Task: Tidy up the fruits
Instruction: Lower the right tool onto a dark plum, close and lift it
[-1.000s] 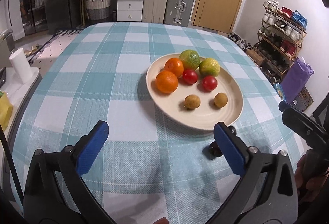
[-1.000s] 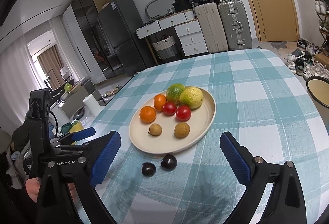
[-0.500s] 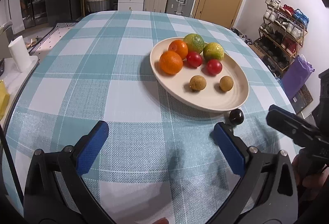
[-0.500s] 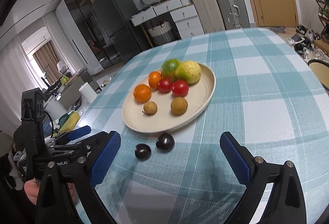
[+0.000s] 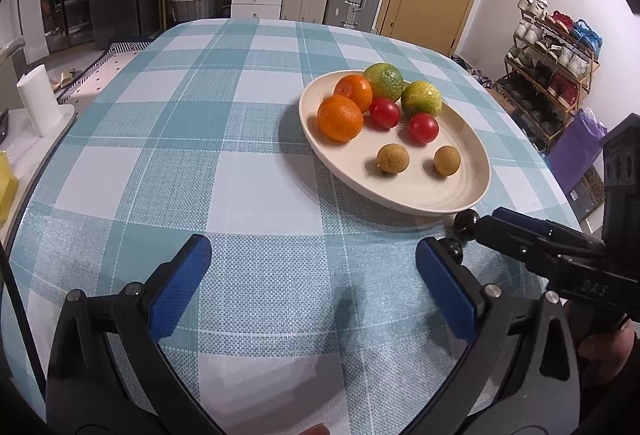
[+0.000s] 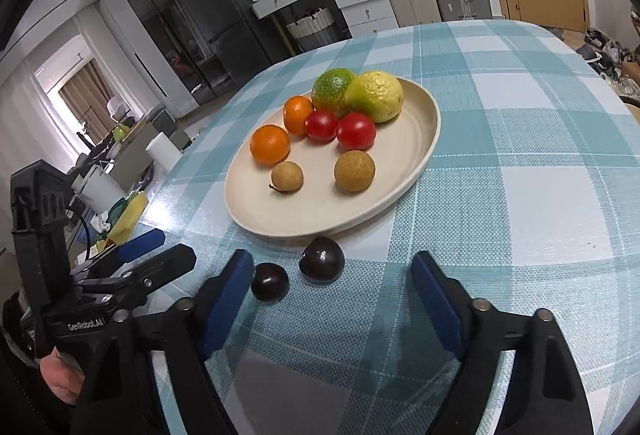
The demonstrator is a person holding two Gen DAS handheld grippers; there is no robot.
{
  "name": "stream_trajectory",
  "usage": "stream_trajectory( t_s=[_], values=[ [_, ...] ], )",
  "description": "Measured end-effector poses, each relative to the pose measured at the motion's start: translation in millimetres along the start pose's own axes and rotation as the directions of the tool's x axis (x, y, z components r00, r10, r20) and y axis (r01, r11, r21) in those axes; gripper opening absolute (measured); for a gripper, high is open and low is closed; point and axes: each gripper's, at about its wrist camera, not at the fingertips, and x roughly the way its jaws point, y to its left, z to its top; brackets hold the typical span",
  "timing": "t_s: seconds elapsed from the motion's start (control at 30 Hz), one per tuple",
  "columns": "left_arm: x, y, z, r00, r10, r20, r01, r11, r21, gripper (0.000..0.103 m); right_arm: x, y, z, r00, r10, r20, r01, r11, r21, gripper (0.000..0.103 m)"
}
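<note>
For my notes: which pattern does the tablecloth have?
The tablecloth has teal-and-white checks, clearest in the left wrist view.

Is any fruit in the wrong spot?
Yes. Two dark plums lie on the tablecloth just outside the plate, while every other fruit sits on it. The right gripper is closing around them.

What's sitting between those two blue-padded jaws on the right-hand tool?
In the right wrist view, two dark purple round fruits lie on the checked tablecloth between the closing jaws of the right gripper, just before the cream oval plate.
</note>
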Motion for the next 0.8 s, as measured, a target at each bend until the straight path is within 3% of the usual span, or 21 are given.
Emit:
stream_trajectory(
  t_s=[0.27,0.5,0.8],
  values=[
    [3,-1,0,1.000,0.014,-0.008,-0.014,1.000,0.011,0.102,9,9,2,0.999,-0.034,-0.032,0.032,0.999,-0.039,0.055],
    [3,-1,1,1.000,0.021,-0.009,-0.021,1.000,0.011,0.102,17,13,3,0.997,-0.047,-0.060,0.044,0.997,-0.060,0.027],
    [3,-7,0,1.000,0.019,-0.020,-0.019,1.000,0.017,0.102,13,17,1,0.998,-0.048,-0.038,0.045,0.997,-0.070,0.026]
  ],
)
